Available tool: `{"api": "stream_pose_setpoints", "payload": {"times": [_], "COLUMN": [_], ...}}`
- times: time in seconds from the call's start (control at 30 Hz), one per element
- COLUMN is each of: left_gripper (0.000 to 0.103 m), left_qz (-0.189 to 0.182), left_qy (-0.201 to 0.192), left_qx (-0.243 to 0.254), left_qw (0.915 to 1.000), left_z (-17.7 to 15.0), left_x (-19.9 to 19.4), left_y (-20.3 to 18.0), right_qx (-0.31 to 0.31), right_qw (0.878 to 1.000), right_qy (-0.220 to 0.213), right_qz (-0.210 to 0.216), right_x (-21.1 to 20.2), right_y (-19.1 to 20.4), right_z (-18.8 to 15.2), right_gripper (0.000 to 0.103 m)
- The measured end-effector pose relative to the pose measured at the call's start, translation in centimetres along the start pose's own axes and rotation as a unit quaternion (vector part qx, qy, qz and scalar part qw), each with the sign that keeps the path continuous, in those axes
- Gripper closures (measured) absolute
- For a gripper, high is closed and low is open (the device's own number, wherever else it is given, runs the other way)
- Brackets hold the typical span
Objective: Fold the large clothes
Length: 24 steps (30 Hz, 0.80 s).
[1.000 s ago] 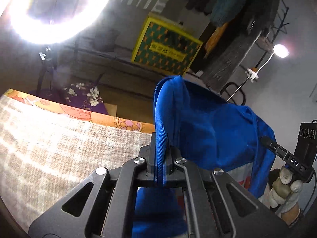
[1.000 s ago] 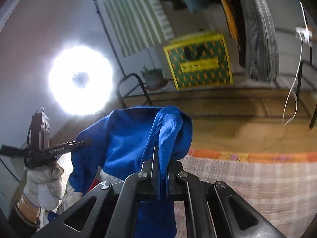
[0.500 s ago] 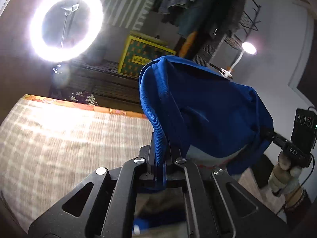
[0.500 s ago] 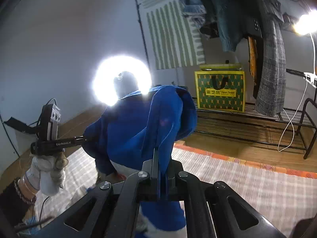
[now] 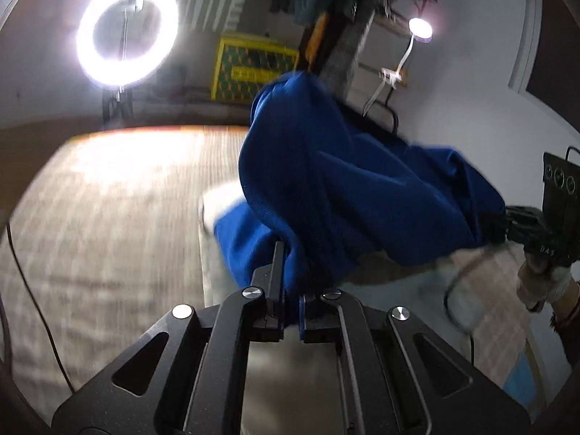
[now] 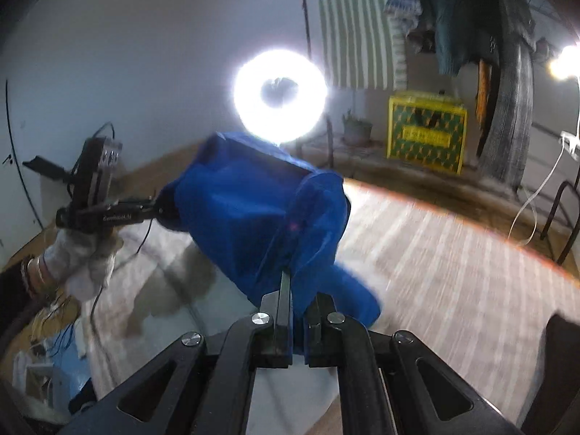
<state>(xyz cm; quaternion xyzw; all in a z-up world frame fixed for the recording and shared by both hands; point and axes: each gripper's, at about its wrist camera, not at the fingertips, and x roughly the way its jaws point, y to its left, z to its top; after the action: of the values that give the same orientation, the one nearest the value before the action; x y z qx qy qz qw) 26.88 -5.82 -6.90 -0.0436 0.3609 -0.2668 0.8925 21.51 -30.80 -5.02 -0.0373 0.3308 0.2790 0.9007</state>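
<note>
I have a pair of tongs in each hand, and both are clamped tight on the same blue garment [image 5: 348,181]. My left tongs [image 5: 290,272] pinch a bunched edge of the cloth between nearly closed jaws; the fabric rises out of them in a thick fold and drapes away to the right, toward my right tongs [image 5: 507,217], which grip the far end. From the right-hand view it mirrors: my right tongs [image 6: 295,290] bite a fold of the blue cloth, and the rest stretches left to my left tongs [image 6: 159,210], held in my gloved left hand [image 6: 83,257]. The garment hangs in the air between the two grips, above the pale striped bedspread [image 5: 108,199], with a lower blue part and something white under it, blurred, close to the bedspread. Behind stand a lit ring lamp [image 5: 127,32], a yellow-green bag [image 6: 426,130] and a rack of hanging clothes [image 6: 489,36].
</note>
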Motion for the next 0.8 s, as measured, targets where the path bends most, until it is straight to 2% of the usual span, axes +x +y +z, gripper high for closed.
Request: {"api": "stream_pose_setpoints", "payload": {"times": [0.1, 0.23, 0.37, 0.53, 0.6, 0.67, 0.8], "left_gripper": [0.099, 0.099, 0.099, 0.099, 0.094, 0.089, 0.088], "left_qz": [-0.002, -0.010, -0.026, -0.034, -0.032, -0.031, -0.019], "left_qy": [0.005, -0.020, -0.041, -0.060, -0.065, -0.069, -0.096], "left_qx": [-0.007, -0.016, -0.020, -0.008, -0.001, 0.000, 0.001], "left_qw": [1.0000, 0.9996, 0.9986, 0.9976, 0.9973, 0.9972, 0.9952], "left_z": [-2.2, -4.2, -4.8, -4.7, -4.7, -4.0, -1.8], "left_x": [-1.8, -7.2, -13.1, -20.5, -23.2, -25.9, -31.9], "left_y": [0.3, 0.0, -0.8, -2.7, -3.3, -3.9, -4.7], "right_qx": [-0.001, 0.012, 0.036, 0.045, 0.039, 0.032, 0.020], "right_qw": [1.000, 0.999, 0.994, 0.990, 0.989, 0.988, 0.985], "right_qy": [0.004, -0.047, -0.099, -0.137, -0.144, -0.148, -0.169], "right_qz": [-0.013, -0.010, -0.006, -0.006, -0.017, -0.021, -0.029], "right_x": [-1.9, -7.4, -13.2, -19.5, -21.8, -23.5, -27.6], "right_y": [1.2, 2.0, 2.4, 4.4, 5.6, 6.4, 8.0], "right_z": [-1.5, -2.6, -2.9, -3.3, -3.4, -3.2, -2.2], "right_gripper": [0.090, 0.079, 0.074, 0.070, 0.068, 0.064, 0.061]}}
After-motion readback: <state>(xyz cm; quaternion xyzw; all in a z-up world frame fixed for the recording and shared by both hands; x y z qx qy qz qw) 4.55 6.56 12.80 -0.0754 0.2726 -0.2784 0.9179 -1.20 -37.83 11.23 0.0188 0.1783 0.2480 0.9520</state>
